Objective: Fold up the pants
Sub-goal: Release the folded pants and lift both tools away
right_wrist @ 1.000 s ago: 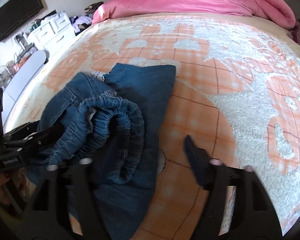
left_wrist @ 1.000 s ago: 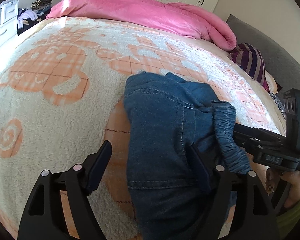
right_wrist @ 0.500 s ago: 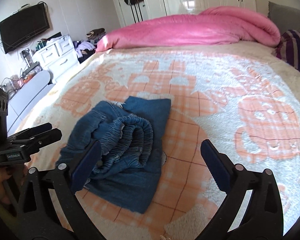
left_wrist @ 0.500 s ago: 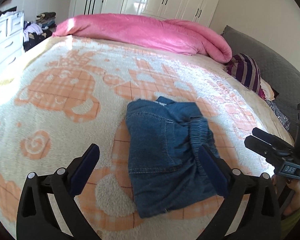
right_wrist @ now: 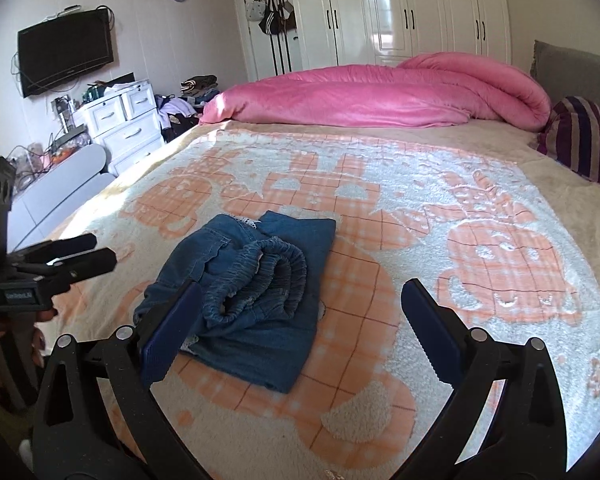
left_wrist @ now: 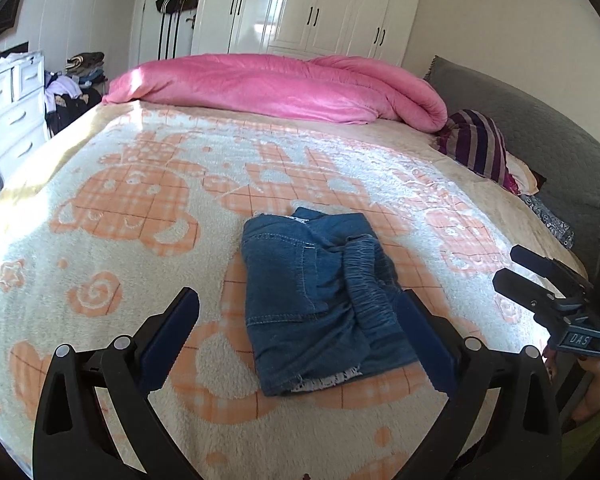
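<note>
The blue denim pants point(left_wrist: 320, 300) lie folded into a small bundle on the cream and orange blanket point(left_wrist: 140, 200), with the elastic waistband rolled on top. They also show in the right wrist view point(right_wrist: 252, 288). My left gripper point(left_wrist: 296, 340) is open and empty, held back above the bundle's near edge. My right gripper point(right_wrist: 300, 332) is open and empty, also held back from the pants. The right gripper shows at the right edge of the left wrist view point(left_wrist: 540, 284). The left gripper shows at the left edge of the right wrist view point(right_wrist: 68, 256).
A rolled pink duvet point(left_wrist: 284, 88) lies across the far end of the bed. A striped pillow point(left_wrist: 476, 148) and a grey headboard point(left_wrist: 540, 128) are at the right. A white dresser point(right_wrist: 120, 124) stands left of the bed, white wardrobes point(left_wrist: 312, 8) behind.
Both grippers have let go of the pants and pulled back and up. The folded bundle now lies on its own on the blanket.
</note>
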Tool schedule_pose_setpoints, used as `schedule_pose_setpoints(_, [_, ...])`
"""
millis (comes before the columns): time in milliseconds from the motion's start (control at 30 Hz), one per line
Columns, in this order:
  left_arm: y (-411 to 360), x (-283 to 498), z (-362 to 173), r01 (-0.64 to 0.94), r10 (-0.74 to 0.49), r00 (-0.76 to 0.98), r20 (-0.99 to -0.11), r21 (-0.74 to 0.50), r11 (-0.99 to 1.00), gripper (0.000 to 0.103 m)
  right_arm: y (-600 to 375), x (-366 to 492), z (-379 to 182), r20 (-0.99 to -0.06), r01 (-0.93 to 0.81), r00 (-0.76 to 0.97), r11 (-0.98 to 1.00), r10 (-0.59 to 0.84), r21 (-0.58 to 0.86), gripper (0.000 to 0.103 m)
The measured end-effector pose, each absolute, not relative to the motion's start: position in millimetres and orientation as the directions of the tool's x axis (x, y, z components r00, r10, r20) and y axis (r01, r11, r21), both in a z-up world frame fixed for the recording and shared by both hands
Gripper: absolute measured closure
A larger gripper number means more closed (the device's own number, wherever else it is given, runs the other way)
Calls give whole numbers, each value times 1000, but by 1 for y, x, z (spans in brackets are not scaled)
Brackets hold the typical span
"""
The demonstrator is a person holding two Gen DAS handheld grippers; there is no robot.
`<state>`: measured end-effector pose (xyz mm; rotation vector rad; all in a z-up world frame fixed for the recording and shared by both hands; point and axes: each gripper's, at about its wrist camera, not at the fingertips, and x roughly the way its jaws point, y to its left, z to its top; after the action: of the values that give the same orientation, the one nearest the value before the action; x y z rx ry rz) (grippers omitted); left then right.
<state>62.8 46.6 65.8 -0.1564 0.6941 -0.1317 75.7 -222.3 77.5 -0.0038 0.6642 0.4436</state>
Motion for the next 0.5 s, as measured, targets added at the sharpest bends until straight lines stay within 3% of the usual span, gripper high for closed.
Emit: schedule_pose_setpoints(500, [45,10,34,49,-179,732,-657,-211,976,4,-233,32,63,-601,-389,703,913,380,121,9])
